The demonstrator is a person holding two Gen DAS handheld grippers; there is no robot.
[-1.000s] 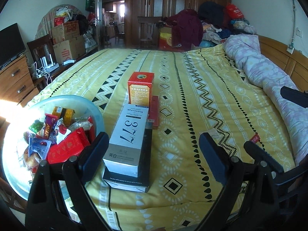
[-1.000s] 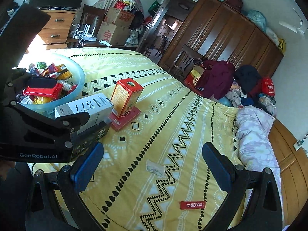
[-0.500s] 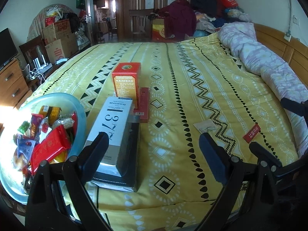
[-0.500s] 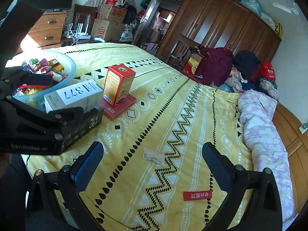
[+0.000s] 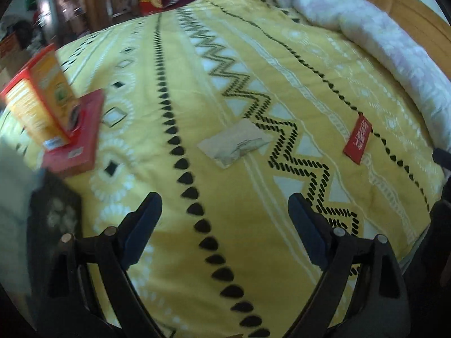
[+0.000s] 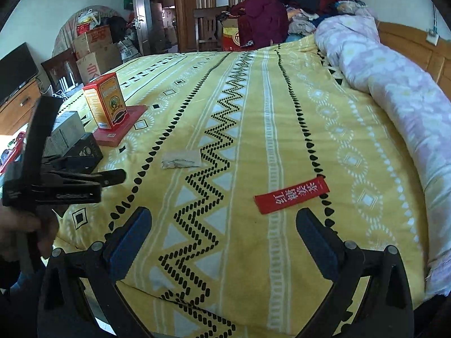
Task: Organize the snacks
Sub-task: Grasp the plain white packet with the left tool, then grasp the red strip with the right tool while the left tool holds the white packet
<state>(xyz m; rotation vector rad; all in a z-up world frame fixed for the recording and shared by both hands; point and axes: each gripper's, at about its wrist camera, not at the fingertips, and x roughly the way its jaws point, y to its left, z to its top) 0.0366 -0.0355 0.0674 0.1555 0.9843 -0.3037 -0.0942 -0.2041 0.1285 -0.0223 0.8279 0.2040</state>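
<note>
A pale flat sachet [image 5: 235,142] [image 6: 181,159] and a red sachet with white writing [image 5: 358,139] [image 6: 291,195] lie loose on the yellow patterned bedspread [image 5: 225,70]. My left gripper [image 5: 224,197] hovers just short of the pale sachet; its jaws are closing with nothing between them. My right gripper [image 6: 223,211] is open just short of the red sachet, which sits ahead of its right finger. An orange-red box [image 5: 39,98] [image 6: 108,101] stands upright on a flat red box [image 5: 81,138] [image 6: 121,129] at the left. The left view is blurred.
A grey-white box on a black box [image 6: 67,138] lies at the bed's left edge, behind the left gripper's body [image 6: 64,180]. A rolled lilac quilt [image 6: 394,84] runs along the wooden headboard [image 6: 408,36]. A chair, wardrobe, cardboard boxes and a TV stand beyond the bed.
Both grippers have dropped toward the bedspread and swung right. The snack bowl has left the left view, and both sachets now appear larger and closer to the fingers.
</note>
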